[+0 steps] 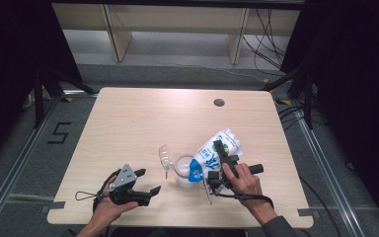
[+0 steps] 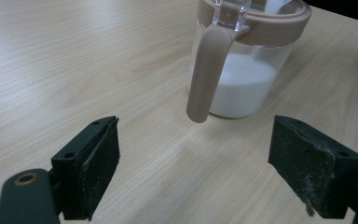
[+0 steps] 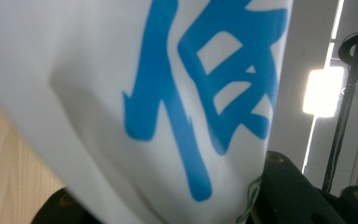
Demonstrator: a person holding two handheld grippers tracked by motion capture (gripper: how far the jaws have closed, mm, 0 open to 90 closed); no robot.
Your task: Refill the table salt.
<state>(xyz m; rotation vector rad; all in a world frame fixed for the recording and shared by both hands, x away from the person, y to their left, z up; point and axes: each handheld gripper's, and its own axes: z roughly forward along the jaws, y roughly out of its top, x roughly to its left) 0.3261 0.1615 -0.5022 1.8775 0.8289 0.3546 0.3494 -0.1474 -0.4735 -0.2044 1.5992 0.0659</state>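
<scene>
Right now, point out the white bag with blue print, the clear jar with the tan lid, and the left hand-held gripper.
White bag with blue print (image 1: 225, 140), high view, its upper end.
Clear jar with tan lid (image 2: 242, 84), left gripper view, its wall over the white powder.
Left hand-held gripper (image 2: 193, 172), left gripper view, between its open jaws.

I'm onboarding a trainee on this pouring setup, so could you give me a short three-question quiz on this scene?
1. True or false: the left gripper is holding the jar.
2. What does the right gripper hold? A) a white bag with blue print B) a spoon C) the jar's lid
3. What colour is the jar's handle?

Key
1. False: its jaws stand open with nothing between them, short of the jar.
2. A: the bag is clamped and tilted with one end over the jar's mouth.
3. Dusty pink-brown, matching the rim; white powder lies inside the jar.
</scene>
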